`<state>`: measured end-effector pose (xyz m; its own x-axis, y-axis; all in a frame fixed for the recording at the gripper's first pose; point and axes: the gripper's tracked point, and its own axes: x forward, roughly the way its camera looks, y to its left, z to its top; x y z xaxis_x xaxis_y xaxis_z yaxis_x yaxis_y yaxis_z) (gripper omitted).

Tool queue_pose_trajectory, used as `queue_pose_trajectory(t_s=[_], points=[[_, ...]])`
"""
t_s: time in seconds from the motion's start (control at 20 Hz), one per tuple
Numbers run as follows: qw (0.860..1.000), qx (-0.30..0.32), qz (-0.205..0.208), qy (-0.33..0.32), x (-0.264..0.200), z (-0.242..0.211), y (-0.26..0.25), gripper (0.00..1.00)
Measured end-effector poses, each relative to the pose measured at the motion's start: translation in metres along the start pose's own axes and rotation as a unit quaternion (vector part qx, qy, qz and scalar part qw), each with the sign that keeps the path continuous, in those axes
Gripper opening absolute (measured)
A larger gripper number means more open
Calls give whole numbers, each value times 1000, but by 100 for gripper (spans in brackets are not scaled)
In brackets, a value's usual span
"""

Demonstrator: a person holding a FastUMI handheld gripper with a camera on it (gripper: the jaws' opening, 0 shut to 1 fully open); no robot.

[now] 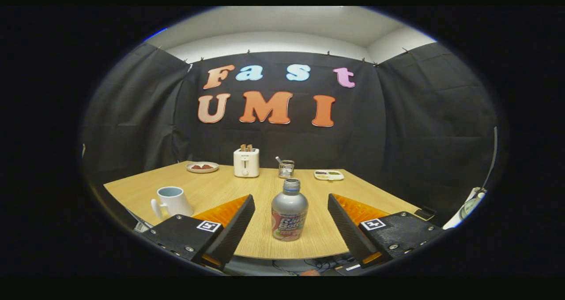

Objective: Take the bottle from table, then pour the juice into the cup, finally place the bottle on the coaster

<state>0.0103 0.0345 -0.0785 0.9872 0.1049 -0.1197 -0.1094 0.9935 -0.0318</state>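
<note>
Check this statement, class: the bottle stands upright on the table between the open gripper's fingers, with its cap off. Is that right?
Not quite. The gripper view shows the bottle with its cap on. The rest holds: it stands upright on the table between the fingers of the open gripper, untouched.

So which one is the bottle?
Look at the wooden table. Near its front edge, between the open gripper fingers, stands the bottle. It is silver with a ribbed cap, taller than the white mug beside it.

Upright bottle between parted jaws
</note>
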Motion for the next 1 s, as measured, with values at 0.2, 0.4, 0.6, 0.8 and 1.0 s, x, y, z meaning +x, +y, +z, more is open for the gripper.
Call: queue_pose_trajectory(t_s=[0.2, 0.4, 0.6, 0.8, 1.0], points=[[1000, 12, 6, 0, 19, -15, 5, 99], [1000, 9, -10, 13, 31, -36, 0, 99], [999, -15, -15, 35, 39, -60, 0, 100], [999, -2, -17, 47, 51, -74, 2, 99], [998, -1, -21, 65, 63, -86, 2, 99]])
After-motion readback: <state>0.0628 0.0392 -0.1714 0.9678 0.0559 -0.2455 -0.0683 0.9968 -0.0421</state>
